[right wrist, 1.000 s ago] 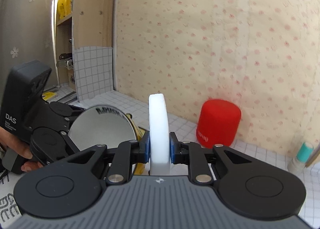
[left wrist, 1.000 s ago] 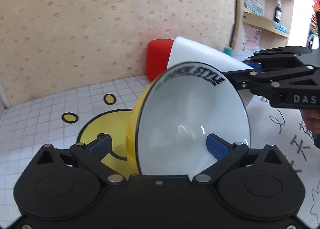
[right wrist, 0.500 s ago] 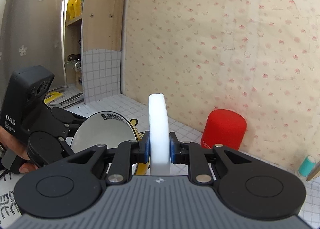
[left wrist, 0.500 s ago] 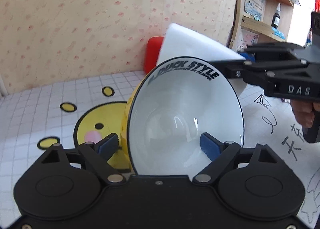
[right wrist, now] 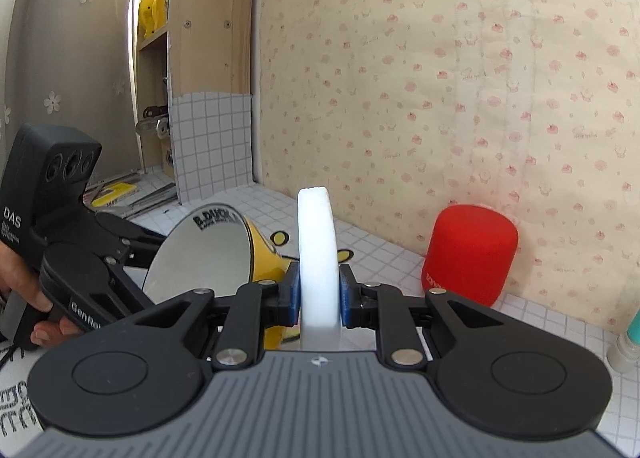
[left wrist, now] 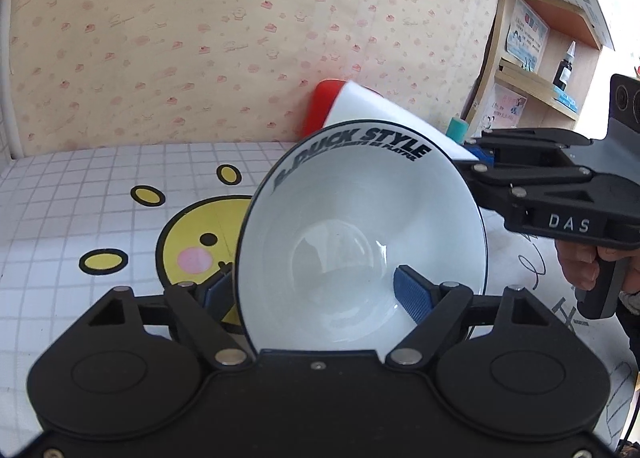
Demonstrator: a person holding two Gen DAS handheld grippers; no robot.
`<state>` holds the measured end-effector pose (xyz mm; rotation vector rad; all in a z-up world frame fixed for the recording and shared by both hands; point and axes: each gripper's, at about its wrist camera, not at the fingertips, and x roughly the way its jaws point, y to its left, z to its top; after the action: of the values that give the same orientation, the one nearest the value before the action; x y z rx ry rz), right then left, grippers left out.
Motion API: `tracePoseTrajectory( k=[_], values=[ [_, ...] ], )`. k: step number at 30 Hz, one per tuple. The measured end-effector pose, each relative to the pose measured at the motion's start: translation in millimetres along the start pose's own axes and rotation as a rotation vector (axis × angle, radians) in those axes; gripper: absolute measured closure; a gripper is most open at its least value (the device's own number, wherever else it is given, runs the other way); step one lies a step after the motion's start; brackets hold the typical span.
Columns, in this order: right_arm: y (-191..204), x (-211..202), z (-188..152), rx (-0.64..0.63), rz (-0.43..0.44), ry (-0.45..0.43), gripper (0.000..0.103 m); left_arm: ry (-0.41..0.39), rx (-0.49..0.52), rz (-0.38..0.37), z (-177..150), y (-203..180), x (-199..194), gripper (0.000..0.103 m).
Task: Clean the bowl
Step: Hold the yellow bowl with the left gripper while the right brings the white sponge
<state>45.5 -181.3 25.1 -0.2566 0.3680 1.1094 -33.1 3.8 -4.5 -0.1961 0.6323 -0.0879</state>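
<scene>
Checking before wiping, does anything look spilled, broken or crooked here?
Nothing spilled or broken. The bowl is tipped on its side only because the left gripper clamps its wall; the right gripper pinches the white sponge just behind it.

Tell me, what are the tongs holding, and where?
Left tongs pinch the bowl by its rim. Right tongs squeeze the sponge near its lower end.

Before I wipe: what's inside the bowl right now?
The bowl looks empty: white interior, only reflections and one left claw pad against its wall. The sponge sits behind the rim, not inside. The bottom edge is hidden.
</scene>
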Motion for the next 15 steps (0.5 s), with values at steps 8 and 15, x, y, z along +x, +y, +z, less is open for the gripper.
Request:
tracePoseTrajectory(
  k=[8, 15],
  values=[
    [5, -12, -4, -0.039, -0.020, 0.009, 0.082, -0.002, -0.005, -0.002, 0, 2, 0, 0.019],
    [8, -8, 9, -0.071, -0.026, -0.003, 0.082, -0.001, -0.007, -0.008, 3, 4, 1, 0.019]
  ],
)
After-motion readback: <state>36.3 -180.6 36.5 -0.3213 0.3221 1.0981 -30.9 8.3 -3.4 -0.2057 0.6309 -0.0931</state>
